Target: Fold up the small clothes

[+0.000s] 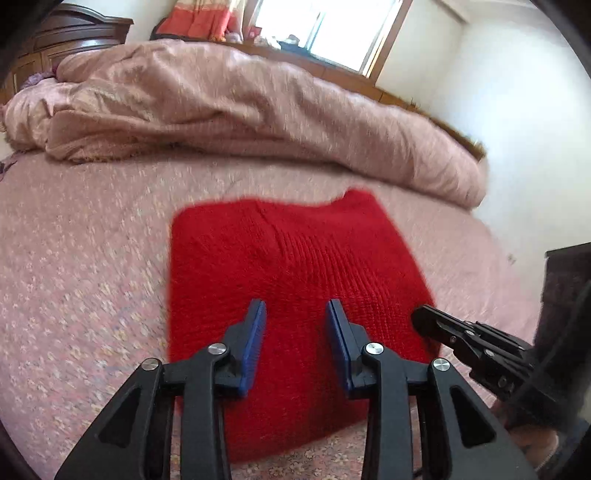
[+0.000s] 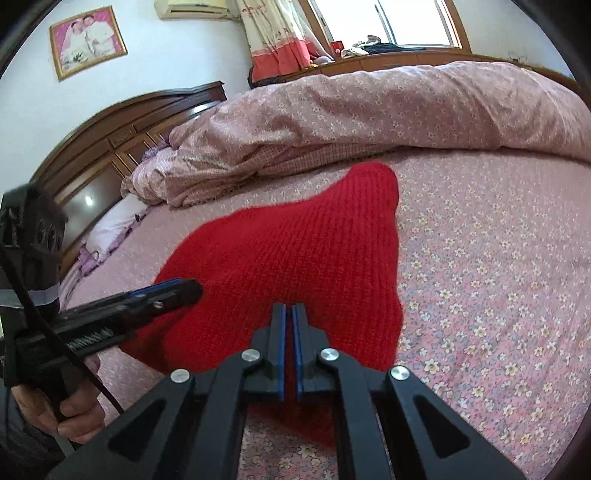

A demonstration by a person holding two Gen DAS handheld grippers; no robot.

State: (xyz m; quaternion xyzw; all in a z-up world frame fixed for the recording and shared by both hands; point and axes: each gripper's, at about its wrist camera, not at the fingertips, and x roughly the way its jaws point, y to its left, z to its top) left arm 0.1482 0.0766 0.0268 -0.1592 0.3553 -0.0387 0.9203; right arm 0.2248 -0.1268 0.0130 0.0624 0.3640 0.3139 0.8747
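A: Biggest first — what's sitting where?

B: Bed (image 2: 498, 258) w/ pink floral sheet is taking up nearly everything. A bunched duvet (image 2: 369, 114) is lying along the far side, pillow (image 2: 114, 225) & dark wood headboard (image 2: 122, 140) at the left in the right-wrist view. Window (image 1: 325, 26) & curtain (image 2: 277, 40) are sitting behind, framed photo (image 2: 88, 40) is hanging on the wall.

A: And the garment?

B: Red knit piece (image 1: 288, 280) is lying flat on the sheet, near edge of the bed, well clear of the duvet. Looks already folded into a rough rectangle, one corner poking up toward the duvet. Prob. placed there bc that's the open flat patch.

A: Grippers?

B: Left gripper (image 1: 297, 314) is hovering over the near half of the knit, fingers partly spread, nothing between them. Right gripper (image 2: 289, 314) is sitting just beside it, fingers pressed together; knit is showing behind the pads, but can't tell if any is caught betw. them. Both are angling down at the cloth, so I'd guess they're lining up for the next fold or a smoothing pass.

A: Anything blocking?

B: Not really. Duvet is limiting room at the far side; the two grippers are crowding each other over the same edge. A hand (image 2: 74, 410) is gripping the left handle, cable dangling nearby — could snag.
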